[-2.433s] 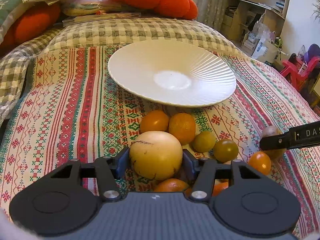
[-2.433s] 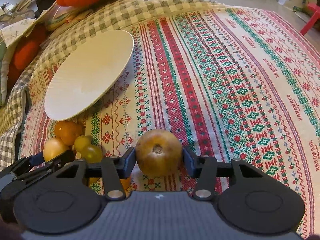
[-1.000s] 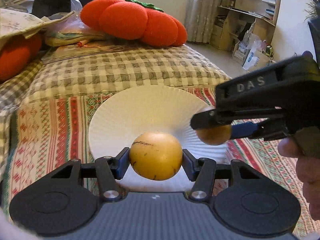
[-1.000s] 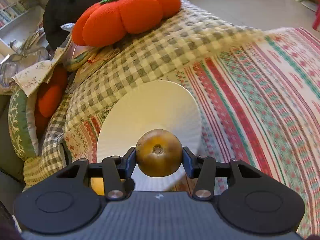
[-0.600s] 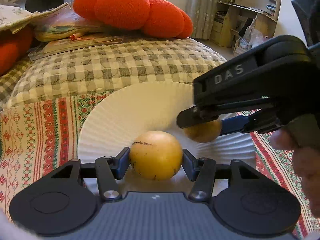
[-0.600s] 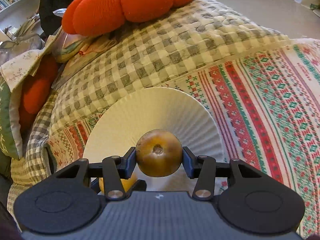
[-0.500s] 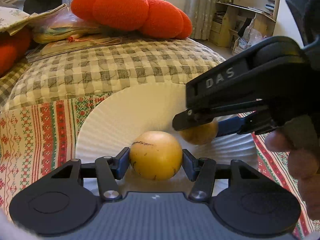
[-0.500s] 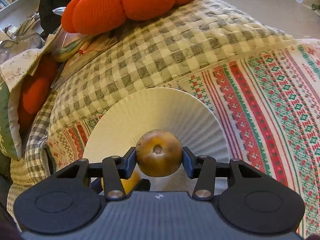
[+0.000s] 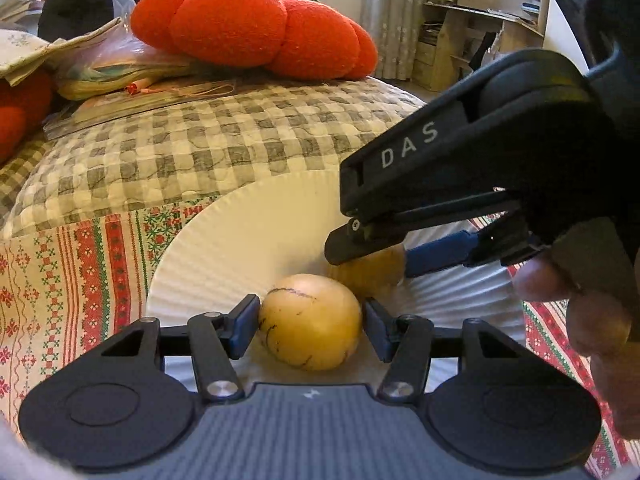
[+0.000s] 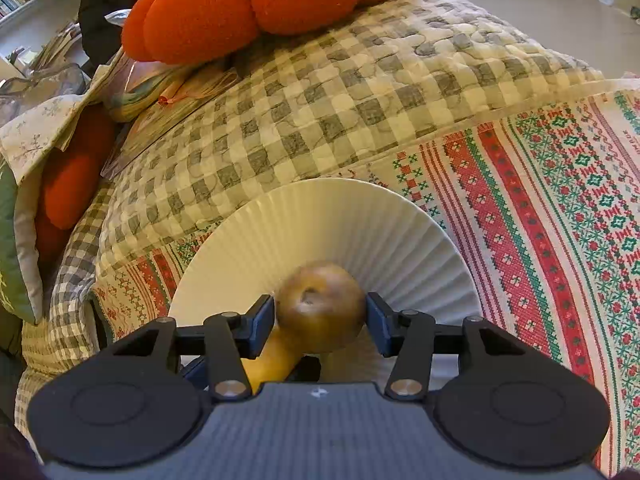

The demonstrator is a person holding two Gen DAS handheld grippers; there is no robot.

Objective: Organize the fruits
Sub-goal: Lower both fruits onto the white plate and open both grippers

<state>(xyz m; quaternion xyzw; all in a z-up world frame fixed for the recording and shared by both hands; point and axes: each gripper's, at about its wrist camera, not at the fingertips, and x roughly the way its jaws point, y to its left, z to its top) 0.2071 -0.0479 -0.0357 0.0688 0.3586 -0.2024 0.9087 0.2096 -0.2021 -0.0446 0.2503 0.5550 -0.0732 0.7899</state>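
Both tools meet over the white fluted plate point(image 9: 248, 240), which lies on the bed's red-and-green embroidered cloth point(image 10: 560, 220).

In the left wrist view, the left gripper point(image 9: 311, 322) has its fingers narrowed against both flanks of a yellow round fruit point(image 9: 311, 322) marked with dark scratches. I see no gap on either side, and the fruit sits low over the near part of the plate.

The right wrist view shows the right gripper point(image 10: 320, 320) with a brownish fruit point(image 10: 320, 306) between its fingers. They have just been opening: the fruit is blurred, its stem dimple is tipped to one side, and it hangs loosely above the plate's centre.

Only the left view shows the right tool from the side, filling the right half of the frame with "DAS" lettered on it, and the person's hand point(image 9: 592, 320) wrapped around its handle. Only the right view shows the yellow fruit tucked below and left of the brownish one, apparently touching.

A checked quilt point(image 9: 200, 148) and an orange pumpkin cushion point(image 9: 248, 28) fill the top of both views.
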